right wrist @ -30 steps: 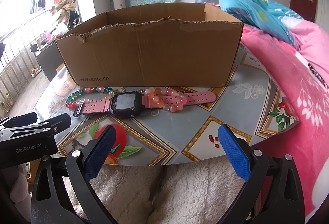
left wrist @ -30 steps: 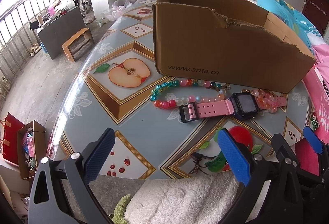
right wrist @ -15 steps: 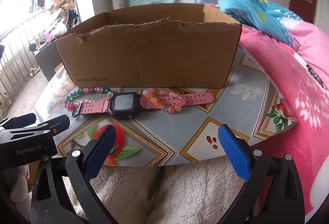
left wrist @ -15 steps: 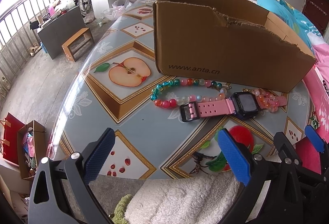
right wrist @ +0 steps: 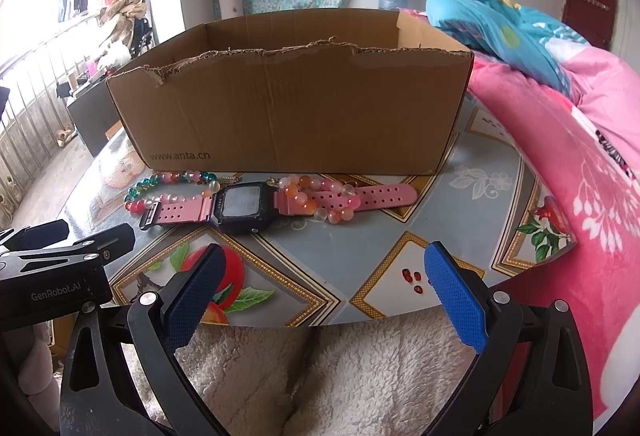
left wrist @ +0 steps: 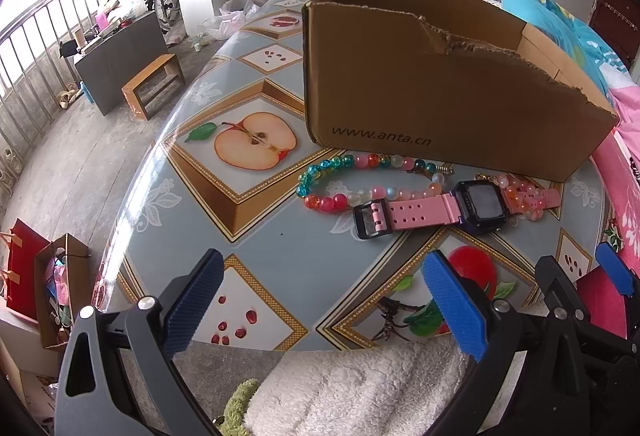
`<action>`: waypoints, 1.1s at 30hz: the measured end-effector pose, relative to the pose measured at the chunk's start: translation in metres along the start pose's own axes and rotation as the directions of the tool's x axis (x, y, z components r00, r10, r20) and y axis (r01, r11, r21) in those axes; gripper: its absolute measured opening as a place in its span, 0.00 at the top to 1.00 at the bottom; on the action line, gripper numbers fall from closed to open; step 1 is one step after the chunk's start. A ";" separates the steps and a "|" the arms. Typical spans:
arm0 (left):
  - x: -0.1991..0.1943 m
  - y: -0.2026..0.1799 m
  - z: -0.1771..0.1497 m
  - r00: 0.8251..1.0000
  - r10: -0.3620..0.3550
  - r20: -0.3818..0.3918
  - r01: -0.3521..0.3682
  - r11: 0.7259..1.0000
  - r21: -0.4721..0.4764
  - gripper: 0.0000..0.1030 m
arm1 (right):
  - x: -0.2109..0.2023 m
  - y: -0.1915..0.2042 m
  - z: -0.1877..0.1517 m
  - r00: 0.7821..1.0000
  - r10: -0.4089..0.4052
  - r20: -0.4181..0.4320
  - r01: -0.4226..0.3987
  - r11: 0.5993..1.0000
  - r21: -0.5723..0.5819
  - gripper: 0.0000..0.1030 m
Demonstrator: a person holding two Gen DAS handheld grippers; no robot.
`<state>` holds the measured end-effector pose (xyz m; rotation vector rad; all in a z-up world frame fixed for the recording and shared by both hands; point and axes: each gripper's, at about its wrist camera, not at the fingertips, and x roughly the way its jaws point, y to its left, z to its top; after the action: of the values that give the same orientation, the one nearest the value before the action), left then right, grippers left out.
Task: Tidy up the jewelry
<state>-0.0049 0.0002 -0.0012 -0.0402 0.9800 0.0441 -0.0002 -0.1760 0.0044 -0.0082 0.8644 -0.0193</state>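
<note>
A pink-strapped watch (left wrist: 440, 210) (right wrist: 244, 206) lies flat on the table in front of a brown cardboard box (left wrist: 432, 88) (right wrist: 296, 104). A multicoloured bead bracelet (left wrist: 344, 180) (right wrist: 168, 186) lies to the watch's left, and an orange-pink bead bracelet (left wrist: 524, 196) (right wrist: 320, 196) drapes over its right strap. My left gripper (left wrist: 320, 300) is open and empty near the table's front edge. My right gripper (right wrist: 320, 292) is open and empty, also short of the jewelry; it shows in the left wrist view (left wrist: 580, 296).
The round table (left wrist: 280, 244) has a fruit-patterned cover. A pink blanket (right wrist: 580, 196) lies right of the table. White fleece (right wrist: 320, 376) is below the grippers. A wooden stool (left wrist: 152, 84) and a red bag (left wrist: 20, 272) stand on the floor at left.
Both grippers have drifted very slightly; the jewelry and box have not moved. Both grippers stay open.
</note>
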 end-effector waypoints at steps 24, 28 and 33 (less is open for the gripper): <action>0.008 0.027 0.006 0.977 -0.139 0.164 0.127 0.989 0.080 0.05 | 0.002 -0.002 0.012 0.997 0.047 0.068 -0.044 0.998 -0.046 0.21; 0.006 0.024 0.006 0.955 -0.242 0.174 0.216 0.964 0.155 0.11 | 0.006 0.010 0.019 0.988 0.141 0.064 -0.130 0.979 -0.154 0.34; 0.012 0.023 0.010 0.917 -0.375 0.140 0.346 0.918 0.193 0.23 | 0.020 0.040 0.022 0.961 0.275 0.004 -0.254 0.893 -0.371 0.36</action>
<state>0.0093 0.0239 -0.0060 -0.0641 0.7850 -0.3702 0.0303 -0.1366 0.0027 -0.2421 0.7957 0.3995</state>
